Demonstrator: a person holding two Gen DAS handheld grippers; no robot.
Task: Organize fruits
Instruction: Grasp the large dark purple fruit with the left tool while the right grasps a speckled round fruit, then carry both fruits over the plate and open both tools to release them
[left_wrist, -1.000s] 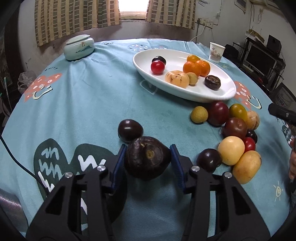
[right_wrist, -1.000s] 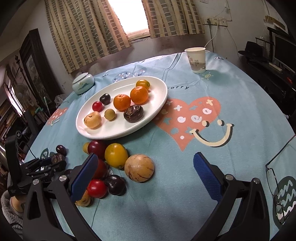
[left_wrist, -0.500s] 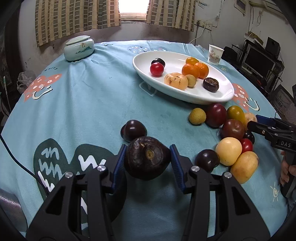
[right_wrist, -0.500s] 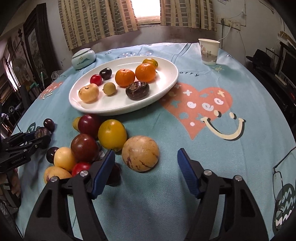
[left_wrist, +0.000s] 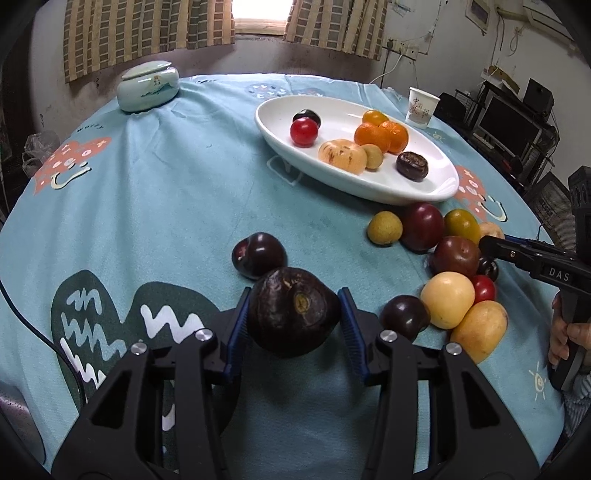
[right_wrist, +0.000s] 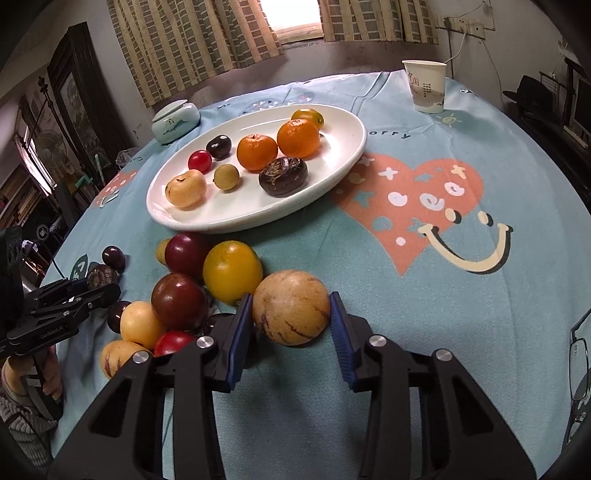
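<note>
On the left, our left gripper (left_wrist: 293, 319) held the dark fruit (left_wrist: 291, 314) above the cloth. Our right gripper (right_wrist: 291, 323), jaws just closing, touched the speckled tan fruit (right_wrist: 291, 312) beside the pile (right_wrist: 184, 295); lifting could roll neighbours away.

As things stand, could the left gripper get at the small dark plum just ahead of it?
Probably not: the left gripper is shut on a dark wrinkled fruit, filling its jaws, though the small dark plum lies unobstructed just beyond.
</note>
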